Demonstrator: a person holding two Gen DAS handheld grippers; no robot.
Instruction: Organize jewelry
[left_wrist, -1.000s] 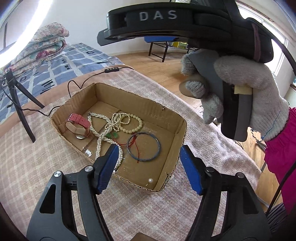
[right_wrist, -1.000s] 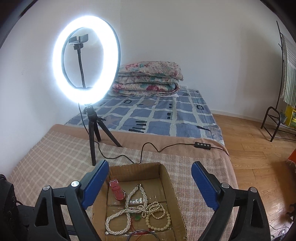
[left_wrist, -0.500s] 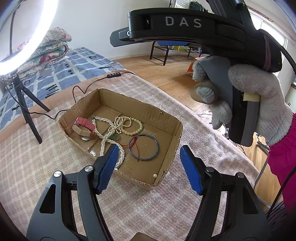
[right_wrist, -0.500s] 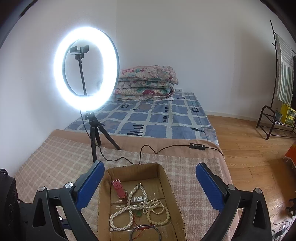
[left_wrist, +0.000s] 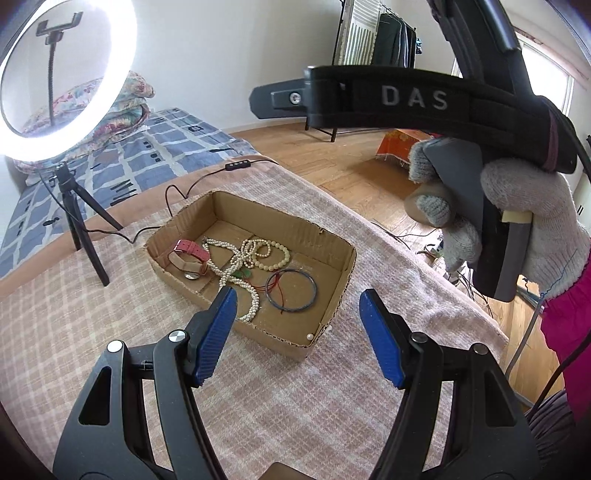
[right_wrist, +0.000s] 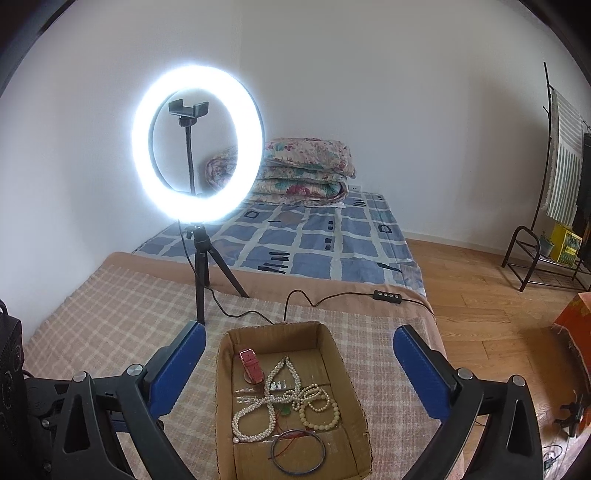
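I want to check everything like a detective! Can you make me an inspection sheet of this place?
Surface: beige checked blanket, bare around the box.
Job's things: open brown cardboard box holding a pink-strapped watch, white pearl necklace, cream bead bracelet and dark thin bangle; one loose pearl in a corner.
Clutter: nothing seen.
Tongs: left tongs open, empty; right tongs just opened wide, empty.
Cables: black cord with switch crosses the blanket.
Surroundings: lit ring light on tripod, folded floral quilts, wooden floor.
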